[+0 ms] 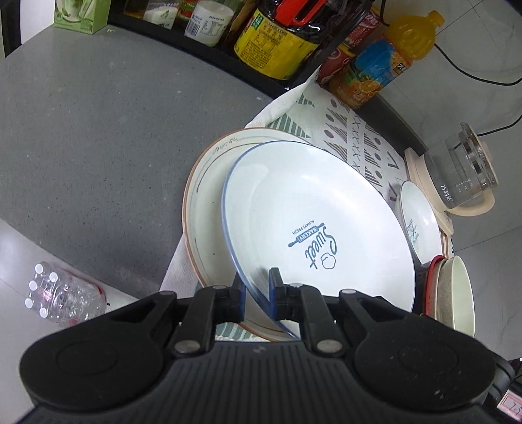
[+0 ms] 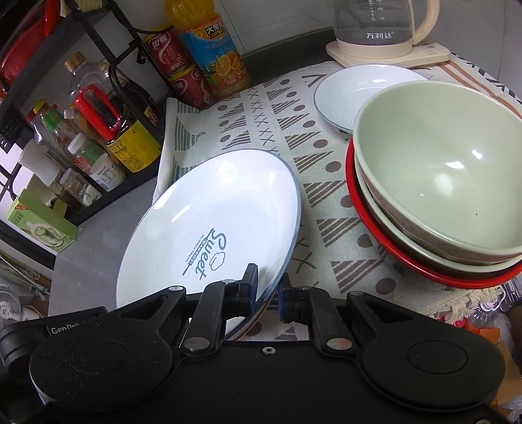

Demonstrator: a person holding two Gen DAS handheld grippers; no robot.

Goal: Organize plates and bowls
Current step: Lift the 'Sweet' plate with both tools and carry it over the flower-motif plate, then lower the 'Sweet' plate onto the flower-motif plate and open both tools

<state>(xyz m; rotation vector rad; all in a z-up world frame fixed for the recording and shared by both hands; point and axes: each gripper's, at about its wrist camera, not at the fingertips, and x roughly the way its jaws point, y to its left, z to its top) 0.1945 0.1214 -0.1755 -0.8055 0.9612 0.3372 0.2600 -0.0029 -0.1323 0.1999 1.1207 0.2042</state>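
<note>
A round white ceramic plate with a thin blue rim (image 1: 319, 221) carries blue "Sweet" lettering. A cream plate with a brown edge line (image 1: 204, 202) lies left of it. Far right, sage-green bowls (image 2: 437, 169) sit in a red-rimmed dish (image 2: 385, 248) on a white cloth printed with grey triangles, dots and crosses (image 2: 323, 182).

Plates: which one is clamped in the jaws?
The large blue-rimmed "Sweet" plate, tilted above the brown-rimmed plate; the small plate lies untouched.

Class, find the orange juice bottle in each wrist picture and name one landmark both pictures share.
Left wrist: orange juice bottle at upper right, behind the patterned cloth.
Right wrist: orange juice bottle at top, left of centre, beside red cans.
Shared landmark: the glass kettle.
</note>
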